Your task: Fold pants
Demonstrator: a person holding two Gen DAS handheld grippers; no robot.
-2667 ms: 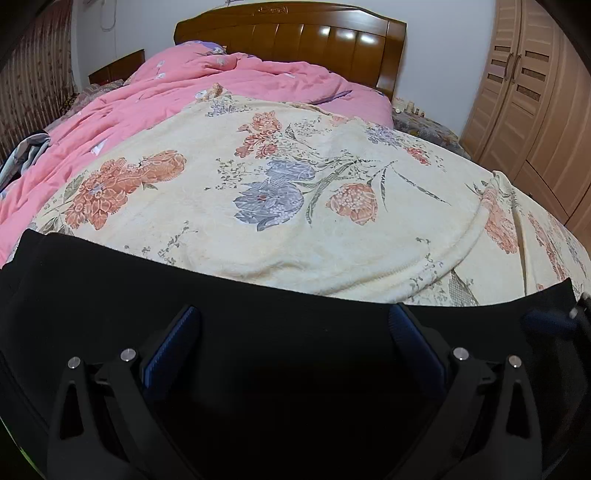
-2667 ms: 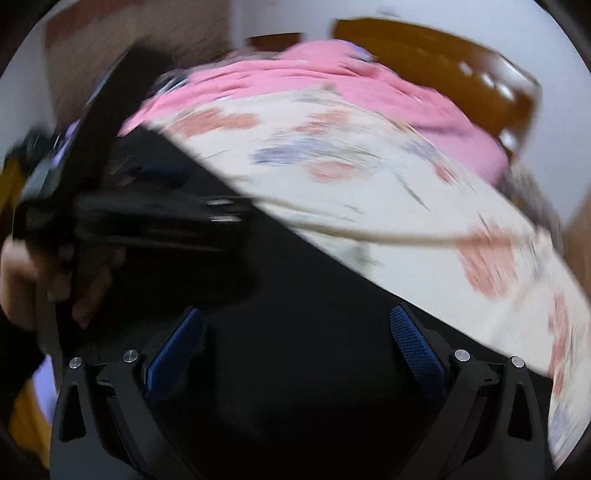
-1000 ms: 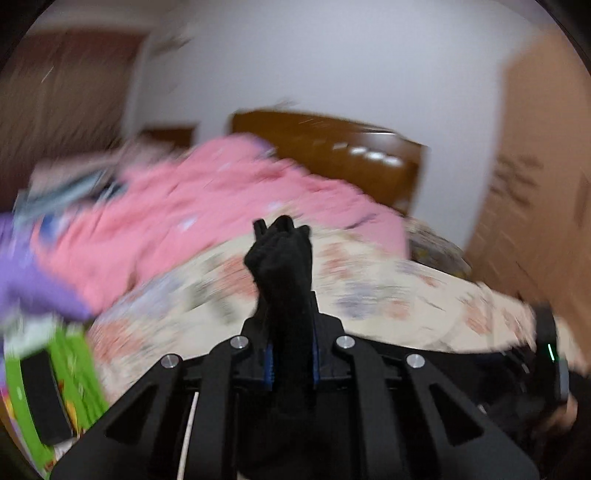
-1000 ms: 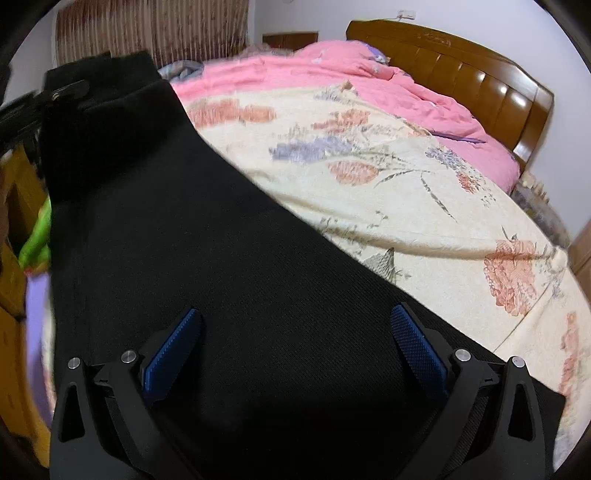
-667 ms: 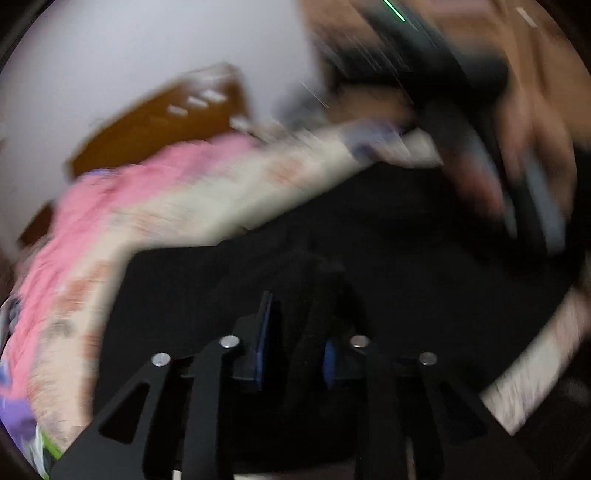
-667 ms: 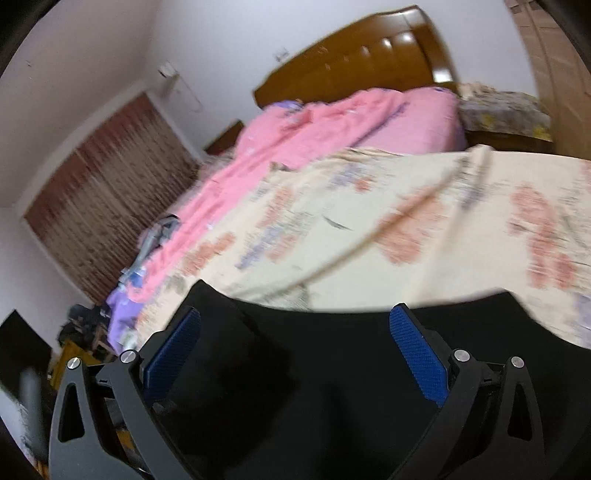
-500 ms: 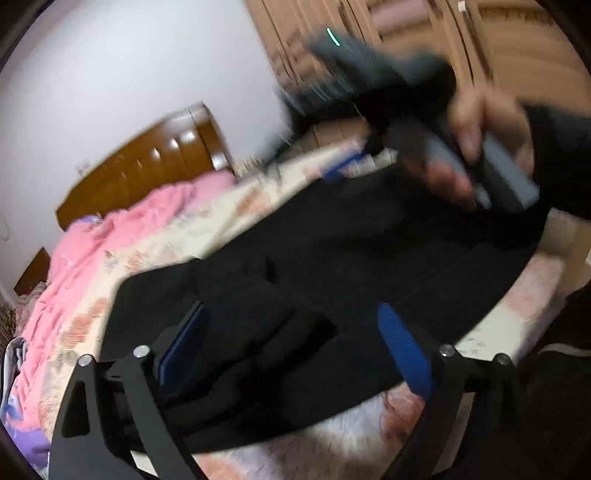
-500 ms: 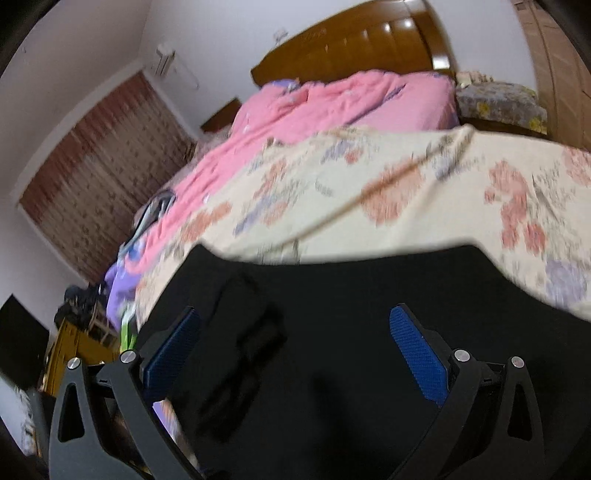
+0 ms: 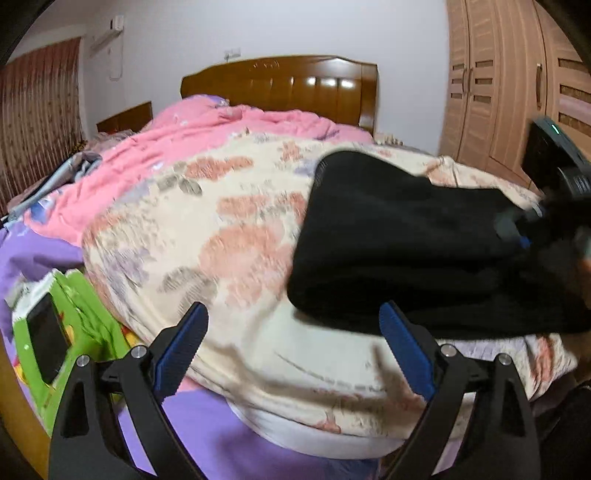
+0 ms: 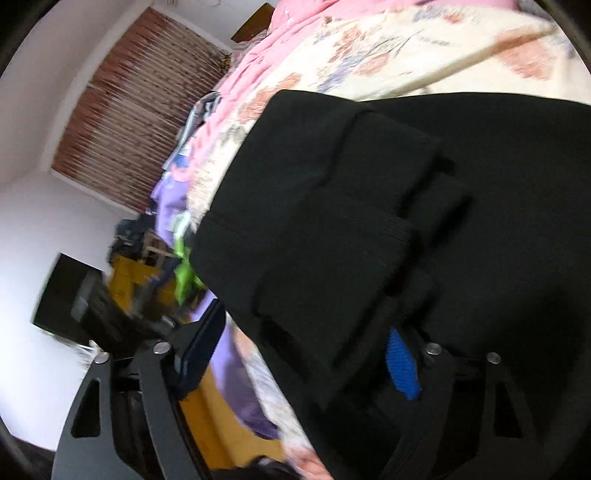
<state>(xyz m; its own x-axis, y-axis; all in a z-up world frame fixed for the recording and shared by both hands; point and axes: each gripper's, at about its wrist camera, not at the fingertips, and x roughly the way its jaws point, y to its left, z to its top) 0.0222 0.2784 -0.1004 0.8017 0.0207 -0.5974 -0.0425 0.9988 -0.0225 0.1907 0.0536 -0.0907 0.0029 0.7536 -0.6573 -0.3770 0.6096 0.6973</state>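
home bedroom. glossy brown wooden headboard (image 9: 291, 90) against a plain white wall (image 9: 258, 29), bed piled with a crumpled pink quilt (image 9: 192, 136) and a cream blanket with a pink and purple flower print (image 9: 221, 236) over a purple sheet (image 9: 221, 439). tall light-wood wardrobe with panelled doors and long handles (image 9: 495, 92) on the right side. reddish-brown patterned curtain (image 9: 33, 122) on the left, also seen in the right wrist view (image 10: 140, 122). white wall-mounted air conditioner (image 9: 107, 35) high up near the curtain. low dark wooden bedside cabinet (image 9: 125, 118) beside the headboard.
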